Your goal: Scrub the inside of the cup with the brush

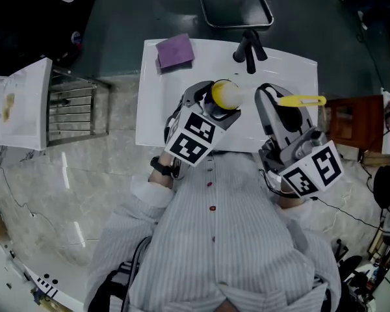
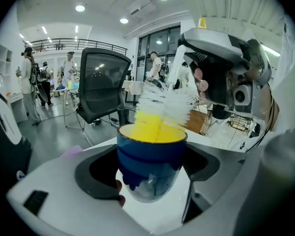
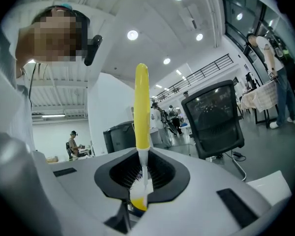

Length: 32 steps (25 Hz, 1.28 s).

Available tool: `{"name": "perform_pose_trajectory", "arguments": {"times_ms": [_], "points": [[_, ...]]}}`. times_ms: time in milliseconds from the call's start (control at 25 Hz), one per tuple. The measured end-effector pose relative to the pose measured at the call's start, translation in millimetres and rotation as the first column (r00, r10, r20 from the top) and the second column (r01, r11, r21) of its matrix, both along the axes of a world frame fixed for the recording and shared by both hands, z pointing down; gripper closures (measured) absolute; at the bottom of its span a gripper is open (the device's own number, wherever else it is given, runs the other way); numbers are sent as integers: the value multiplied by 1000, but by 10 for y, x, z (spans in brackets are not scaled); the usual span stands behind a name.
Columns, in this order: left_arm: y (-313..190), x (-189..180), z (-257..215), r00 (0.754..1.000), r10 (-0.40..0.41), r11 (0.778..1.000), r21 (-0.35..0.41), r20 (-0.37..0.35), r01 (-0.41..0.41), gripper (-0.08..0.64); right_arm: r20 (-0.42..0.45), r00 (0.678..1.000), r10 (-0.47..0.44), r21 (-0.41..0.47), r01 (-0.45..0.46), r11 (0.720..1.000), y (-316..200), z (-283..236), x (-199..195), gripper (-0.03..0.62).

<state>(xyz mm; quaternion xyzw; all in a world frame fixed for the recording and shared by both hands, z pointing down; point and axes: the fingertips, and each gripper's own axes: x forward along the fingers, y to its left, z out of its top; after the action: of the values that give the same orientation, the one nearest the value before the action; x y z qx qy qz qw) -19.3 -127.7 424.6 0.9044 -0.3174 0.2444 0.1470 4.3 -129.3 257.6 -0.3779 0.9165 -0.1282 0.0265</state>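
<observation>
My left gripper [image 1: 222, 109] is shut on a cup [image 1: 226, 94] that is blue outside and yellow inside. It holds the cup above the white table [image 1: 157, 119]. In the left gripper view the cup [image 2: 151, 154] sits between the dark jaws, and the brush's white bristles [image 2: 165, 103] are at its mouth, over the rim. My right gripper [image 1: 274, 104] is shut on the brush, whose yellow handle [image 1: 303, 100] sticks out to the right. The right gripper view has the handle [image 3: 141, 107] rising from between the jaws, bristles [image 3: 139, 180] low in the gap.
A purple cloth [image 1: 175, 51] lies at the table's far left corner. A black stand [image 1: 249, 48] rests at the far edge, with an office chair base [image 1: 237, 8] behind it. A wire rack [image 1: 71, 106] stands to the left and a brown box [image 1: 348, 119] to the right.
</observation>
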Motion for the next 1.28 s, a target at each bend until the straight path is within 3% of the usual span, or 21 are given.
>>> {"name": "perform_pose_trajectory", "arguments": {"times_ms": [480,760,920,1280], "points": [[-194,194,-124,998,-56,998,2,21,56,163,103,994,39,16,-41,999,-179,-481,640,532],[-347,232,-135,995,-101,995,-9,26,101,163,107,989,99,35,-103,994,-273,-609,1095,532],[-470,219,-183,990,-142,990,3,-13,142,163,82,988,129,12,-130,991,-338,-486,1309,532],[-524,378,-522,985,-145,988,40,-98,150,163,35,984,172,-72,-169,983,-408,-77,1560,532]]}}
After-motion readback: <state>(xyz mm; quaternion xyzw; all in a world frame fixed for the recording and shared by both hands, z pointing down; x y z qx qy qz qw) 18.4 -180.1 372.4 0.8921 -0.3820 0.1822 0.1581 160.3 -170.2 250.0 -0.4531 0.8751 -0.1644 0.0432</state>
